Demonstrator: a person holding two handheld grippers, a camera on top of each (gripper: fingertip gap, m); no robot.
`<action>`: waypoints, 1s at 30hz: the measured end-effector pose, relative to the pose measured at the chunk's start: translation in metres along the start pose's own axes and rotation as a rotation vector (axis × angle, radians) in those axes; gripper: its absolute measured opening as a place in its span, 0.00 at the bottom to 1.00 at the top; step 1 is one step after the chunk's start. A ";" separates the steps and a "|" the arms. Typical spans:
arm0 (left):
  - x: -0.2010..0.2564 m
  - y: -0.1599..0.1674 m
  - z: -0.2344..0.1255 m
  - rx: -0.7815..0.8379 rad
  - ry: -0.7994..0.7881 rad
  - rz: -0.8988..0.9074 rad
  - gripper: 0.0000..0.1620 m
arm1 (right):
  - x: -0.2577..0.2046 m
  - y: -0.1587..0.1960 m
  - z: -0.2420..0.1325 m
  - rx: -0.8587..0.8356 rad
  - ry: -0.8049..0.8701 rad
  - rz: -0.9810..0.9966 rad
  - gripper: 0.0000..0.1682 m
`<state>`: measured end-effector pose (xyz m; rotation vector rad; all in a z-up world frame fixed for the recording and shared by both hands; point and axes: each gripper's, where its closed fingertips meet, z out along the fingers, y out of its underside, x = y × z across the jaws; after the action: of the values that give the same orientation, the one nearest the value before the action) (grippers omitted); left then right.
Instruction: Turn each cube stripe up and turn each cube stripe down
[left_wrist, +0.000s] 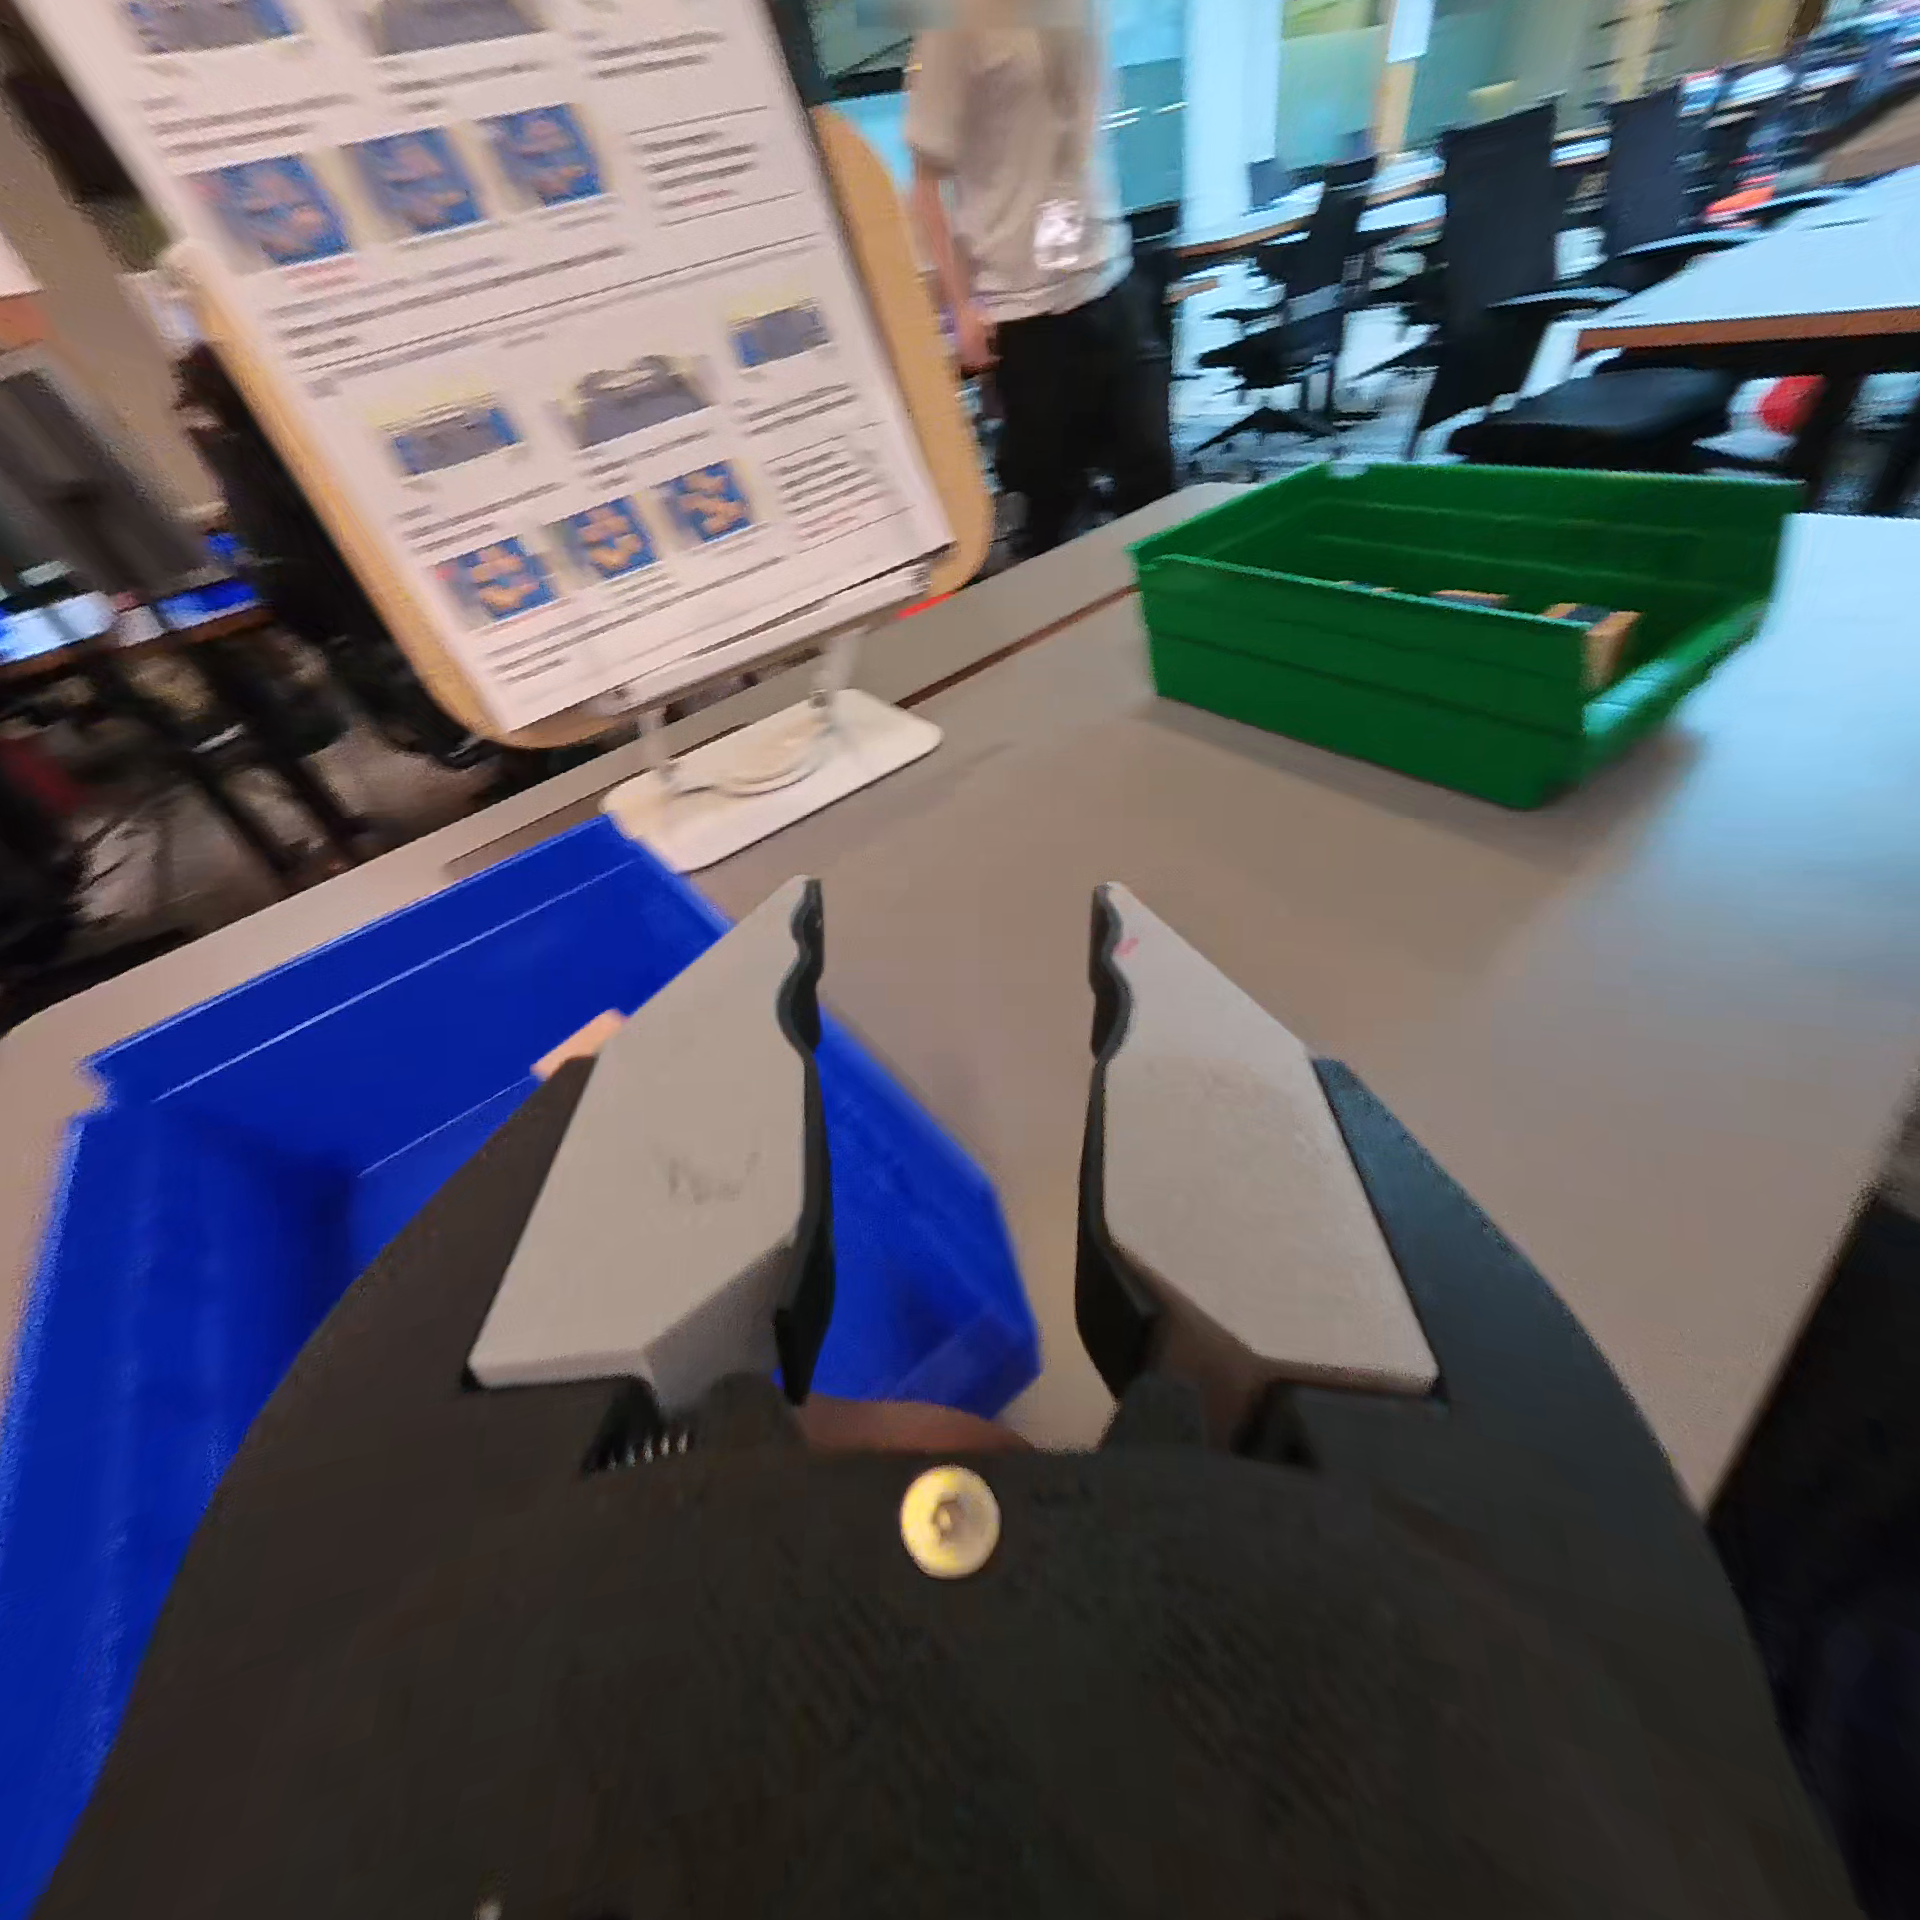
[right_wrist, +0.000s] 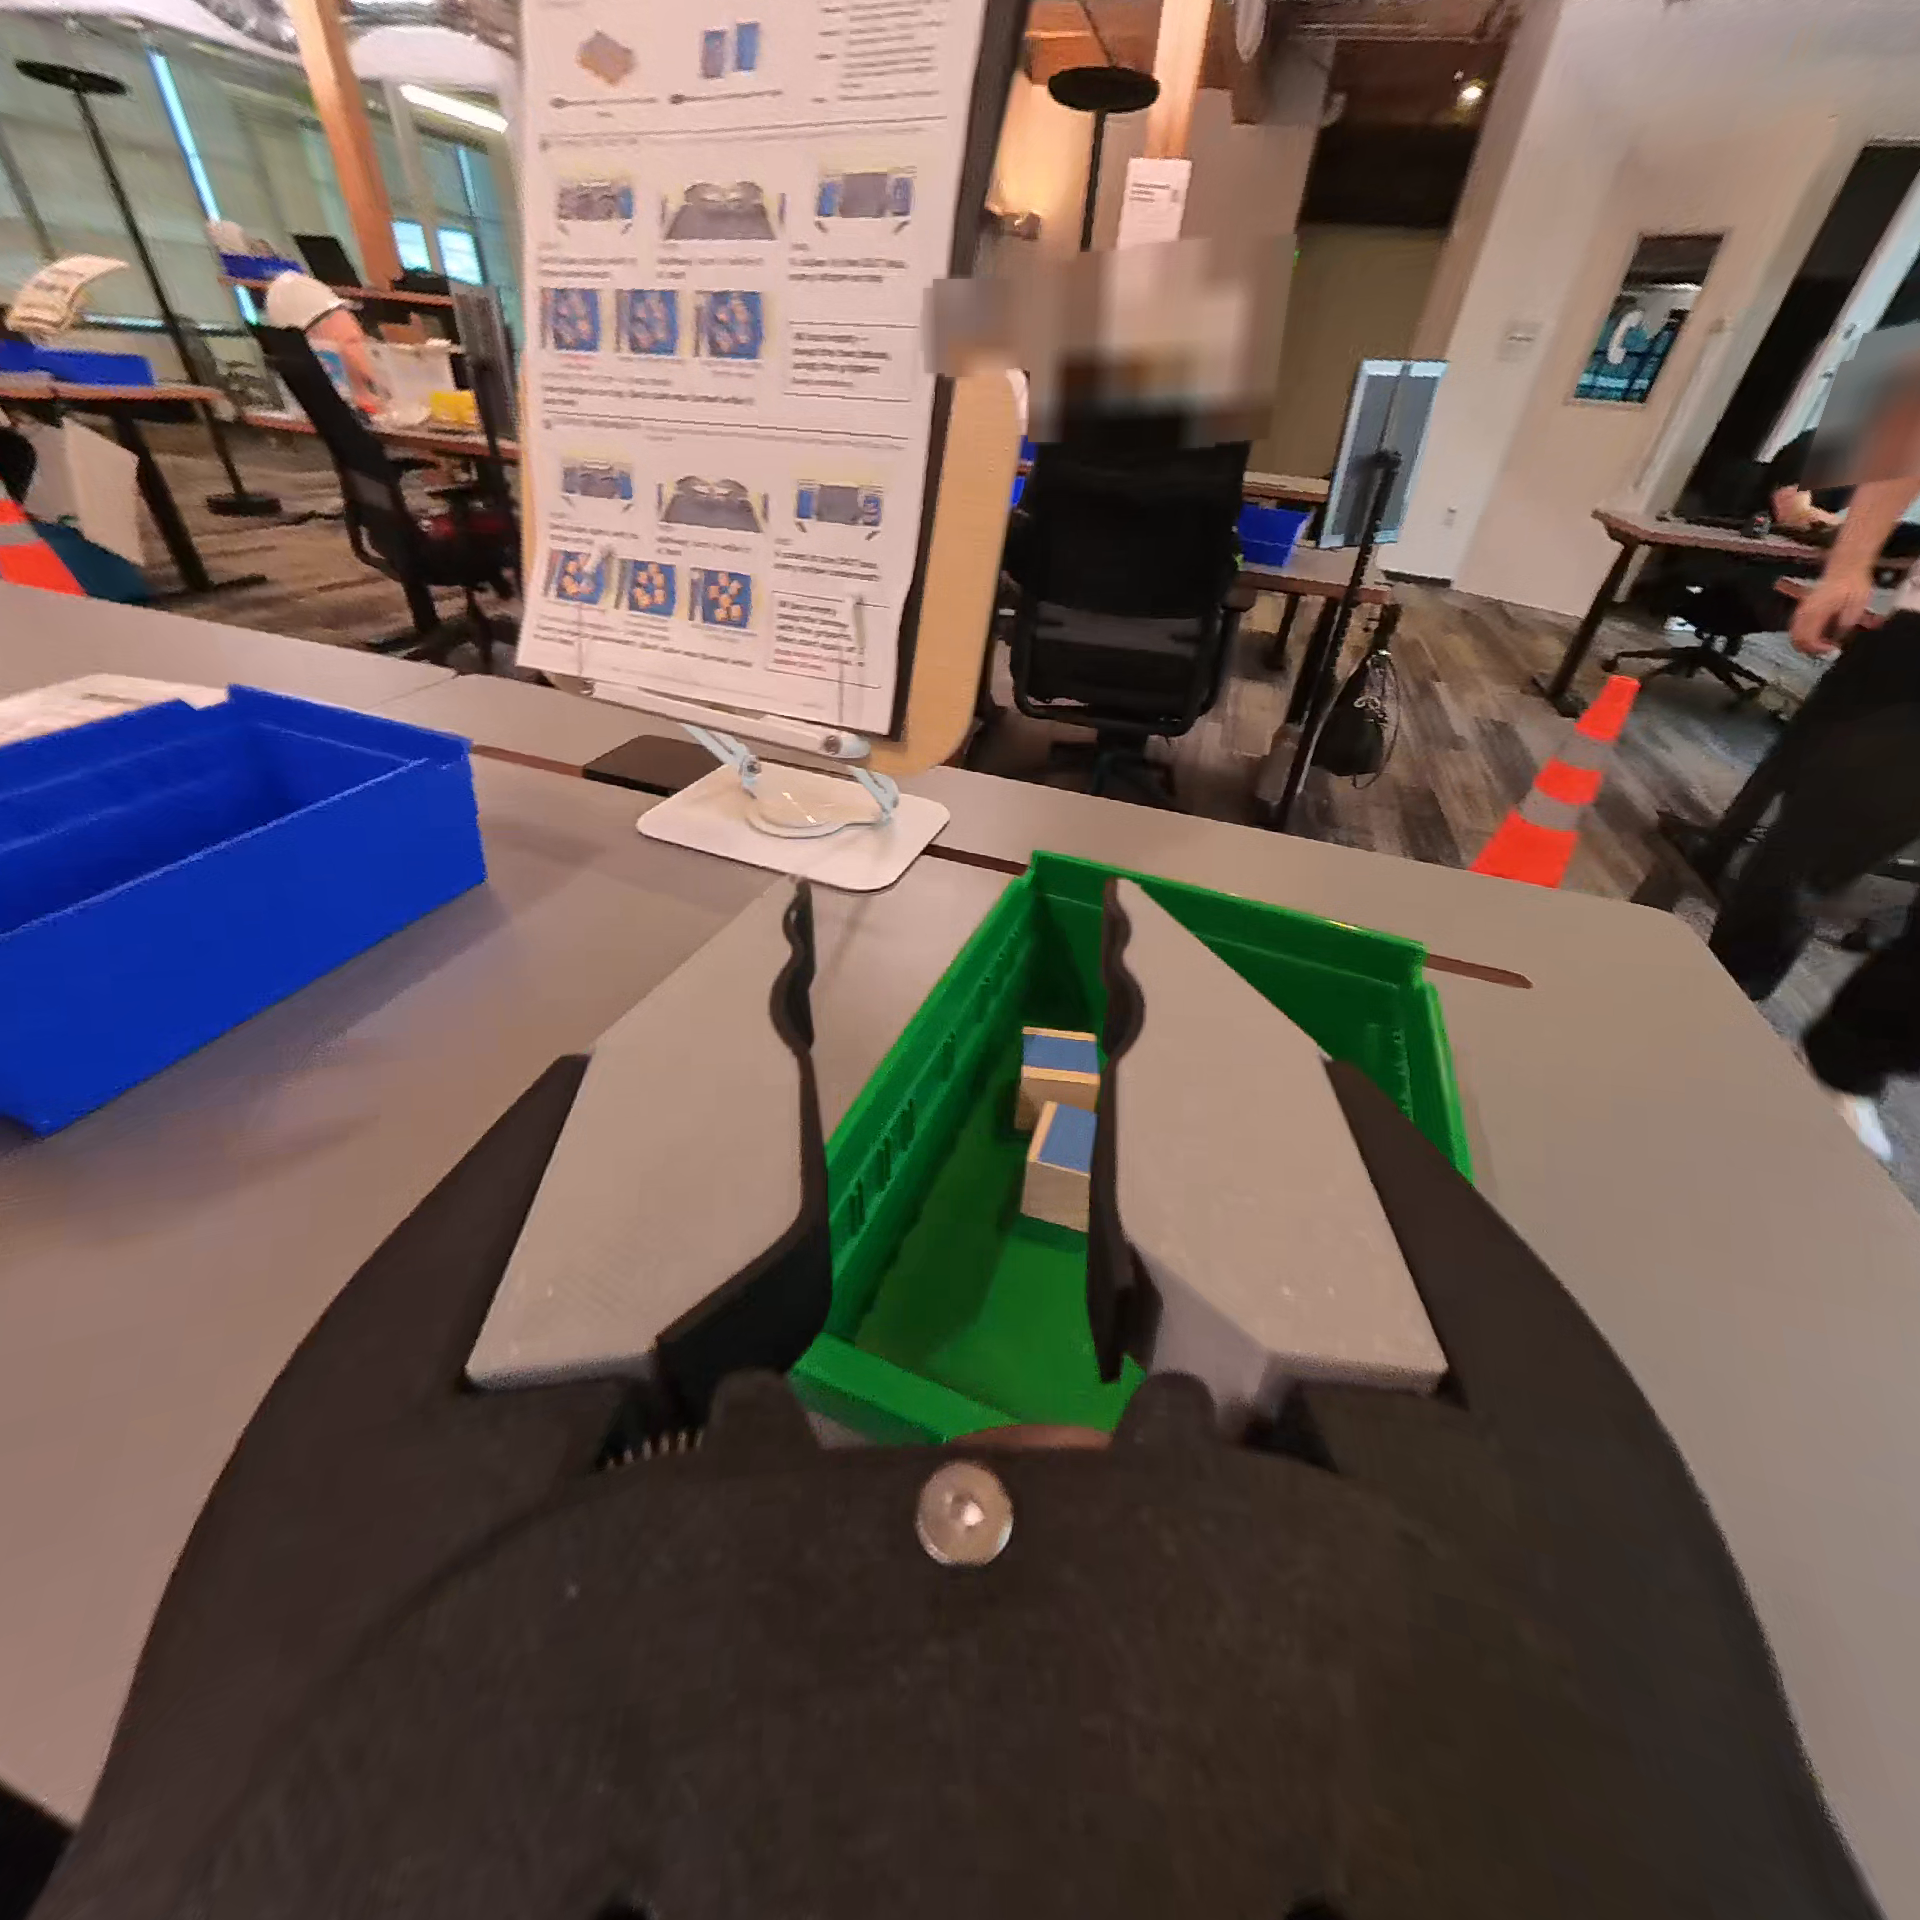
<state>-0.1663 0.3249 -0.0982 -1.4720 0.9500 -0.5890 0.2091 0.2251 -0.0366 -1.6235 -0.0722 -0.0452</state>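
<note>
In the right wrist view my right gripper (right_wrist: 954, 914) is open and empty, hovering over the green bin (right_wrist: 935, 1049). Two wooden cubes lie in that bin with a blue face up: one farther (right_wrist: 1058, 1070), one nearer (right_wrist: 1062, 1162), partly hidden by my right finger. In the left wrist view my left gripper (left_wrist: 956, 914) is open and empty above the right edge of the blue bin (left_wrist: 312, 1122). A corner of a wooden cube (left_wrist: 578, 1044) peeks out behind my left finger. The green bin (left_wrist: 1455, 644) stands far right with cubes (left_wrist: 1600, 636) inside.
A paper sheet on a white stand (right_wrist: 795, 821) stands at the back of the grey table (right_wrist: 260, 1247); it also shows in the left wrist view (left_wrist: 769, 774). The blue bin (right_wrist: 208, 862) is at the left. An orange cone (right_wrist: 1558, 800), chairs and people are beyond the table.
</note>
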 end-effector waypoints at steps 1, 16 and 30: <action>-0.013 0.004 -0.002 -0.008 -0.043 -0.010 0.31 | -0.005 0.000 0.000 -0.007 -0.008 -0.014 0.31; -0.078 0.039 -0.003 -0.036 -0.194 -0.170 0.32 | -0.067 0.001 0.011 -0.039 -0.106 -0.159 0.33; -0.080 0.036 -0.001 -0.026 -0.226 -0.153 0.41 | -0.070 0.008 0.026 -0.046 0.010 -0.264 0.52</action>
<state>-0.2179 0.3926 -0.1197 -1.6065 0.6755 -0.5089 0.1399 0.2496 -0.0514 -1.6505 -0.2791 -0.2600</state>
